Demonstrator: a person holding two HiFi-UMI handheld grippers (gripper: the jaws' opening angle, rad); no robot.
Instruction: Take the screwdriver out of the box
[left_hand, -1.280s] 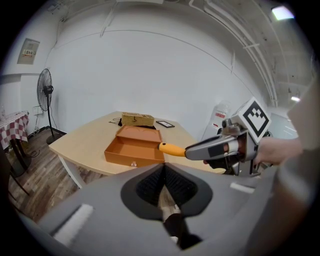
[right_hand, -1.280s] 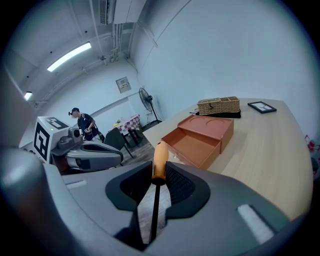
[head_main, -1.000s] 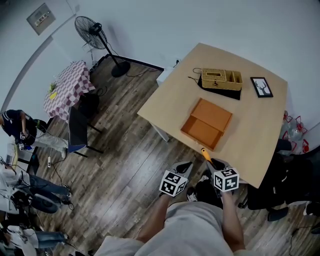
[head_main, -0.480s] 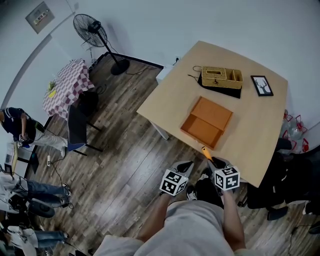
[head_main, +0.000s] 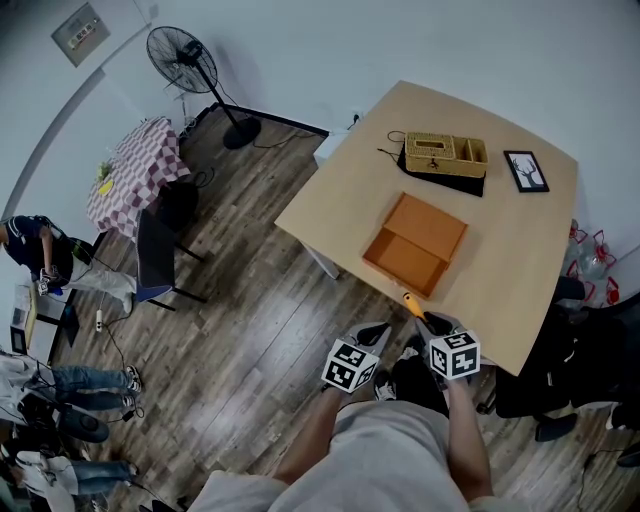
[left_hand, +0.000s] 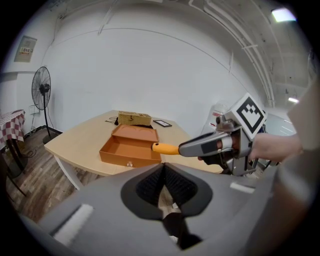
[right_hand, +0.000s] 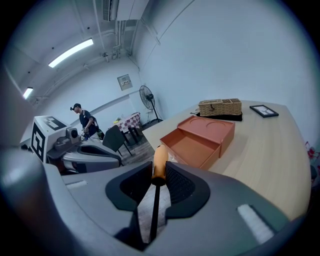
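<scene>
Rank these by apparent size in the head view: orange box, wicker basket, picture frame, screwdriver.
1. orange box
2. wicker basket
3. picture frame
4. screwdriver, of which only the orange handle end shows

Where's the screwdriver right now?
The screwdriver is clamped in the right gripper, low and right of middle in the head view. Its orange handle points toward the open box on the table.
</scene>
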